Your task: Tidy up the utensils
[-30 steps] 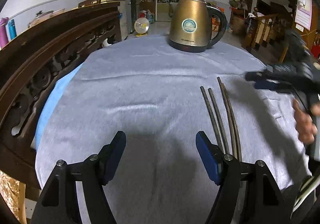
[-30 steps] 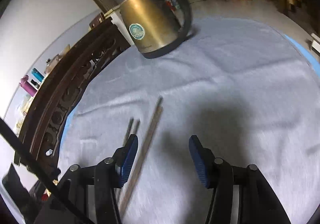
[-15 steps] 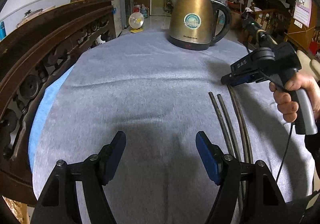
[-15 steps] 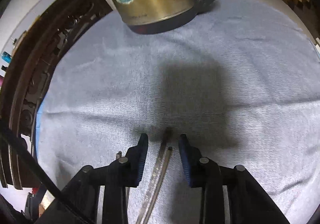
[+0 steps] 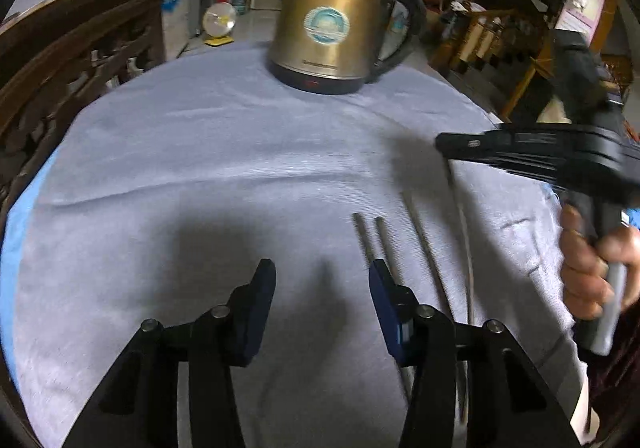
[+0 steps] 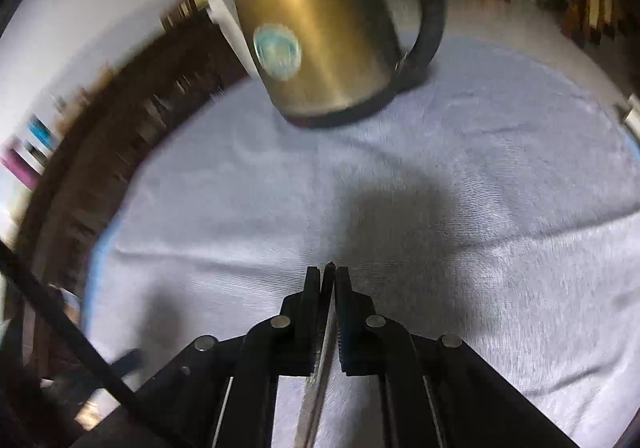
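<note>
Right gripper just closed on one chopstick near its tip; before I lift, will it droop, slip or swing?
The chopstick looks thin, stiff and straight, so probably no droop. The right gripper holds it near the tip, so the long free end may pivot. It looks smooth and dark, so it could slide between the pads.

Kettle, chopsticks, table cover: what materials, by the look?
Kettle: likely brushed metal with a gold-bronze finish, going by the streaked sheen; base and handle look like black plastic.
Chopsticks: thin, dark, dull rods, wood or bamboo perhaps; blur leaves it open.
Table cover: grey-blue cloth, with visible wrinkles and a fine ribbed weave.
</note>
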Motion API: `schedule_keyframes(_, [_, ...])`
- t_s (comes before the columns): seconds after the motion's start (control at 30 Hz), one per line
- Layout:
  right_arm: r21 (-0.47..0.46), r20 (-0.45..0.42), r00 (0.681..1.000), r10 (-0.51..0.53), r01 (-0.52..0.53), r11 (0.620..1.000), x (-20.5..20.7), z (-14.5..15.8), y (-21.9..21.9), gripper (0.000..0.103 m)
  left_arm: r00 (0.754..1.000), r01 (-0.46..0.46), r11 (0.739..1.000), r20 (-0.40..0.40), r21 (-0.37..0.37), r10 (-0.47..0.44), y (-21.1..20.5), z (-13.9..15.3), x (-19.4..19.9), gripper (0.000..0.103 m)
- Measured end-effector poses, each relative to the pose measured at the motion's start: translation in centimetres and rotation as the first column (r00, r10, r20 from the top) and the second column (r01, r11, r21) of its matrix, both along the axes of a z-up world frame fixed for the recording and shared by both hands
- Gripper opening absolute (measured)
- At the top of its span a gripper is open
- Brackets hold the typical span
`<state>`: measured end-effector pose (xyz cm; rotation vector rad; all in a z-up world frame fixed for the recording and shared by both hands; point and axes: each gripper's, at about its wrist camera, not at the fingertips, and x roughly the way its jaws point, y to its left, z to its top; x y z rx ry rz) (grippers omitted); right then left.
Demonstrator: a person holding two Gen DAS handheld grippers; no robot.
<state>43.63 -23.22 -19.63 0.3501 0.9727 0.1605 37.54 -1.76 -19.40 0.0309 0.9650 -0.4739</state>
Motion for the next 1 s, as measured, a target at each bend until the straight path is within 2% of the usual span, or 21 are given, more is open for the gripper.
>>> schedule_keyframes(0.1, [0.104, 0.062, 0.998, 0.003, -0.01, 0.995, -2.4, 1.0, -2.0, 0.008, 1.0, 0.03, 0.999, 0.001, 0.041, -0.03, -2.0, -0.7, 0.7, 0.05])
schedule_keyframes(0.23, [0.186, 0.097, 0.995, -0.023, 0.005, 0.983, -4.2, 1.6, -3.4, 0.008, 0.999, 0.046, 0.995, 0.005, 0.087, -0.046, -3.7, -1.3, 1.5, 0.049])
schedule_keyframes(0.27, [0.2, 0.1, 0.995, -0.031, 0.011, 0.98, -4.8, 1.7, -3.8, 0.008, 0.999, 0.041, 0.994, -0.001, 0.099, -0.041, -4.0, -1.6, 1.8, 0.042])
schedule_keyframes(0.33, [0.224, 0.108, 0.993, -0.049, 0.024, 0.974, -6.1, 1.9, -4.9, 0.008, 0.998, 0.045, 0.995, -0.038, 0.093, -0.041, -4.2, -2.3, 2.5, 0.035])
schedule_keyframes(0.4, [0.238, 0.112, 0.992, -0.061, 0.033, 0.971, -6.4, 1.8, -5.4, 0.008, 0.997, 0.041, 0.993, -0.064, 0.113, -0.034, -4.5, -2.9, 3.1, 0.035])
schedule_keyframes(0.53, [0.257, 0.116, 0.99, -0.078, 0.046, 0.965, -7.4, 1.5, -6.9, 0.008, 0.996, 0.039, 0.995, -0.087, 0.088, -0.032, -4.9, -2.7, 3.3, 0.035])
schedule_keyframes(0.73, [0.285, 0.099, 0.992, -0.077, 0.046, 0.957, -8.1, 0.2, -7.4, 0.008, 0.998, 0.052, 0.984, -0.044, 0.168, -0.045, -6.1, -3.1, 3.0, 0.035])
schedule_keyframes(0.87, [0.285, 0.096, 0.993, -0.061, 0.031, 0.958, -8.3, 0.0, -7.0, 0.008, 0.997, 0.069, 0.977, -0.03, 0.2, -0.064, -5.7, -3.3, 2.8, 0.03])
schedule_keyframes(1.0, [0.276, 0.096, 0.994, -0.054, 0.025, 0.961, -8.3, 0.2, -6.9, 0.008, 0.996, 0.061, 0.982, -0.069, 0.179, -0.049, -5.2, -3.3, 3.4, 0.031])
